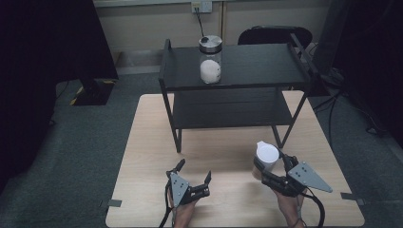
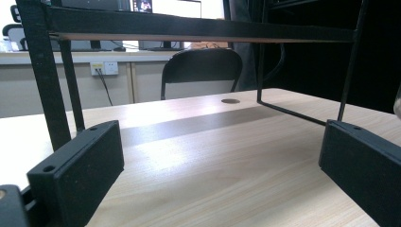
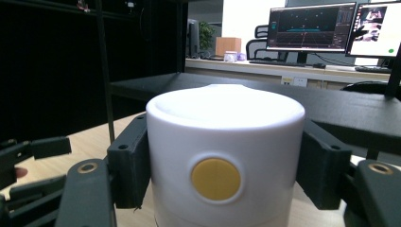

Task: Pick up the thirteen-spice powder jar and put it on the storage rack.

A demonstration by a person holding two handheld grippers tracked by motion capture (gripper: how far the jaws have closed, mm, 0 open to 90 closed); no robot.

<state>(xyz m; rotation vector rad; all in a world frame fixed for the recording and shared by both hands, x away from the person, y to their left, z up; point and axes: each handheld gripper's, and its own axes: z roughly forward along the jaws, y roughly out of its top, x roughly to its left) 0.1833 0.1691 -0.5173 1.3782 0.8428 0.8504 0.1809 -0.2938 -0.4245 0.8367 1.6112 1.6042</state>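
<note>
A white jar with a white lid [image 1: 266, 156] stands on the table's right side, and my right gripper [image 1: 272, 164] is shut on it. In the right gripper view the jar [image 3: 224, 161] sits between both jaws, a round yellow dot on its front. My left gripper [image 1: 193, 172] rests open on the table's front left, nothing between its fingers; in the left gripper view its jaws stand wide apart over bare wood [image 2: 217, 175]. A clear jar with a metal lid and white contents [image 1: 210, 59] stands on the black shelf's top level [image 1: 266, 66].
The black two-level shelf [image 1: 233, 111] fills the table's far half, with its legs [image 1: 177, 137] reaching the middle. A black chair [image 1: 273, 34] stands behind the table. Monitors [image 3: 309, 28] sit on a desk in the background. The light wooden table [image 1: 147, 142] has bare surface at the front.
</note>
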